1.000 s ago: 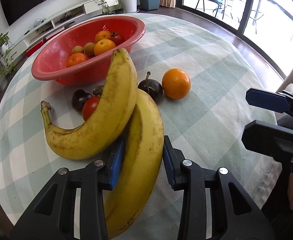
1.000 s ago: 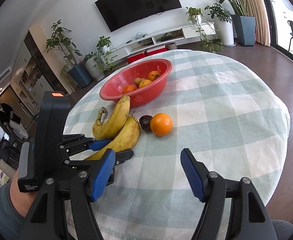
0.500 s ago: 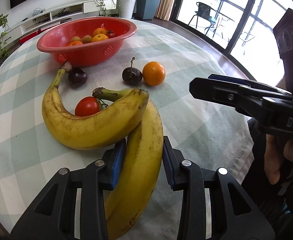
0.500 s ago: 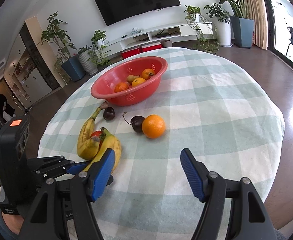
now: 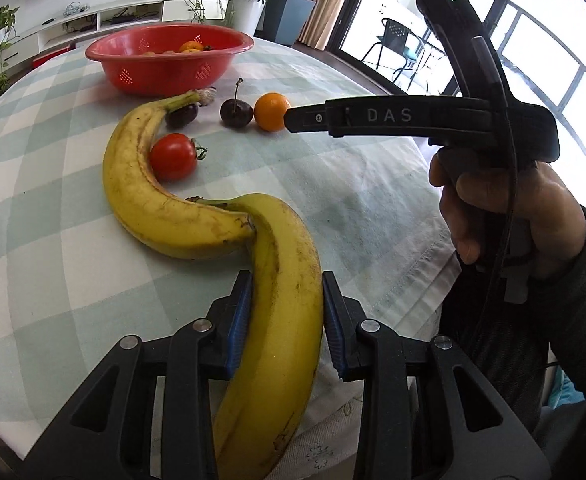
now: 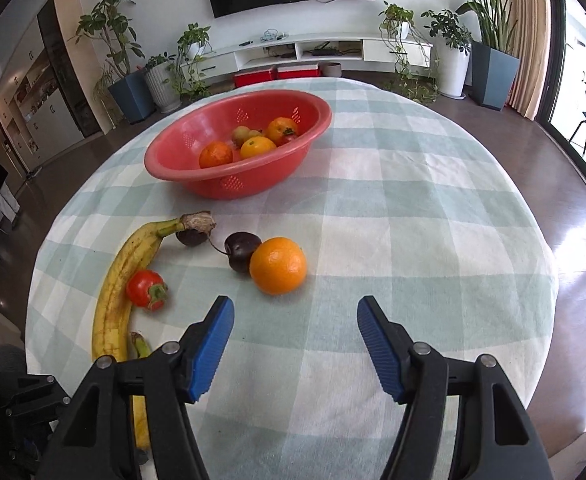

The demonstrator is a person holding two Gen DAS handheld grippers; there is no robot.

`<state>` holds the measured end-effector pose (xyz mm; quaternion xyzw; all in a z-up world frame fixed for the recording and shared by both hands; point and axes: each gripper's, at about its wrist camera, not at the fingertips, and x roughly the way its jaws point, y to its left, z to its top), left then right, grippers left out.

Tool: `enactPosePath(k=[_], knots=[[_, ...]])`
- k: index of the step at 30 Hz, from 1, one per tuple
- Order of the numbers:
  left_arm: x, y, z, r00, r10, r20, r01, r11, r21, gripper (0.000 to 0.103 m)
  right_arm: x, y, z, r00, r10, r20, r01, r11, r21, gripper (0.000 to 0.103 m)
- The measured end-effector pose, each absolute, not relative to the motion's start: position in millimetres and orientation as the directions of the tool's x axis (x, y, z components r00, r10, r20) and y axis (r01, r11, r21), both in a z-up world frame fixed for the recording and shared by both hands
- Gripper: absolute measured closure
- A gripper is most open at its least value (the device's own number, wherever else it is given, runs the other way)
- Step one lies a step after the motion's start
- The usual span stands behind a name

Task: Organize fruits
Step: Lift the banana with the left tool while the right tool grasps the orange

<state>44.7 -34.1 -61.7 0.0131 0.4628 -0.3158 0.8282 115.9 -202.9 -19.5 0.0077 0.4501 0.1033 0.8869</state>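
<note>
Yellow curved banana (image 5: 285, 300) pinched by left tongs (image 5: 287, 316); right tongs (image 6: 295, 340), closing empty, must next straddle the round orange (image 6: 277, 265).

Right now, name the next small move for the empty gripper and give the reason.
Probably ease the right gripper forward and down around the orange. Its jaws are closing with nothing between them, and the orange lies on the tablecloth just ahead, touching a dark plum. The left gripper already clamps a banana, so it is busy.
</note>
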Motion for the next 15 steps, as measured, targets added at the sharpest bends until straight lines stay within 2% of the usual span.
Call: enactPosePath(k=[7,12,15], knots=[[41,-56,-63,0.373,-0.389,-0.843,0.577,0.808,-0.118,0.071,116,-199,-21,0.576,0.17,-0.799,-0.18,0.981,0.079,0.037],[32,-65,-62,0.41,-0.327,-0.851,0.598,0.801,-0.019,0.072,117,-198,-21,0.578,0.166,-0.799,-0.187,0.98,0.068,0.037],[28,-60,-61,0.414,-0.349,-0.841,0.597,0.801,-0.039,0.072,121,-196,-20,0.585,0.162,-0.795,-0.2,0.978,0.052,0.037]])
